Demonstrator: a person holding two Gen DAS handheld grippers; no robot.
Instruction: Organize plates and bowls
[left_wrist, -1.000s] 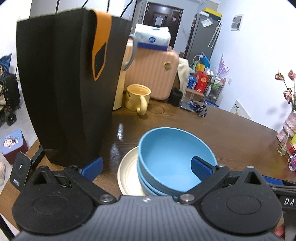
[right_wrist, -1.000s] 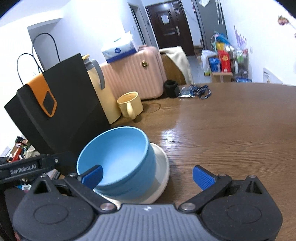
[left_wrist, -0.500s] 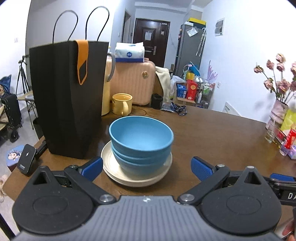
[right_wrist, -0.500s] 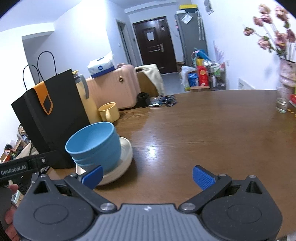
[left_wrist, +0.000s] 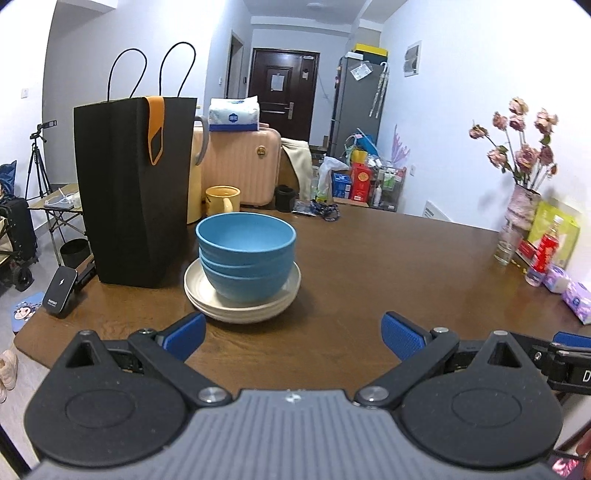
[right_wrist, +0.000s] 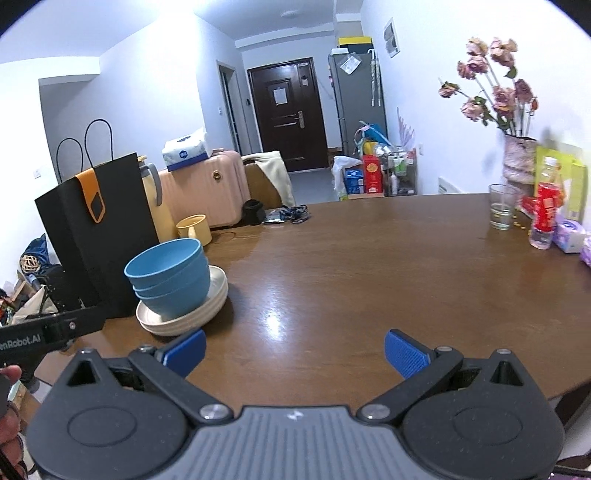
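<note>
A stack of blue bowls (left_wrist: 246, 254) sits on a stack of cream plates (left_wrist: 242, 308) on the brown table (left_wrist: 388, 266). The same bowls (right_wrist: 168, 277) and plates (right_wrist: 184, 319) show at the left of the right wrist view. My left gripper (left_wrist: 293, 338) is open and empty, held back from the stack near the table's front edge. My right gripper (right_wrist: 294, 350) is open and empty, to the right of the stack above bare table (right_wrist: 351, 266).
A tall black paper bag (left_wrist: 135, 188) stands just left of the stack. Behind it are a yellow mug (left_wrist: 222, 199) and a jug. A power bank (left_wrist: 59, 293) lies at the left edge. A glass (right_wrist: 501, 211), red bottle (right_wrist: 546, 212) and flower vase (right_wrist: 519, 162) stand far right.
Both grippers have pulled back and away from the bowl stack, which now sits farther off. The stack stays in place on the plates.
</note>
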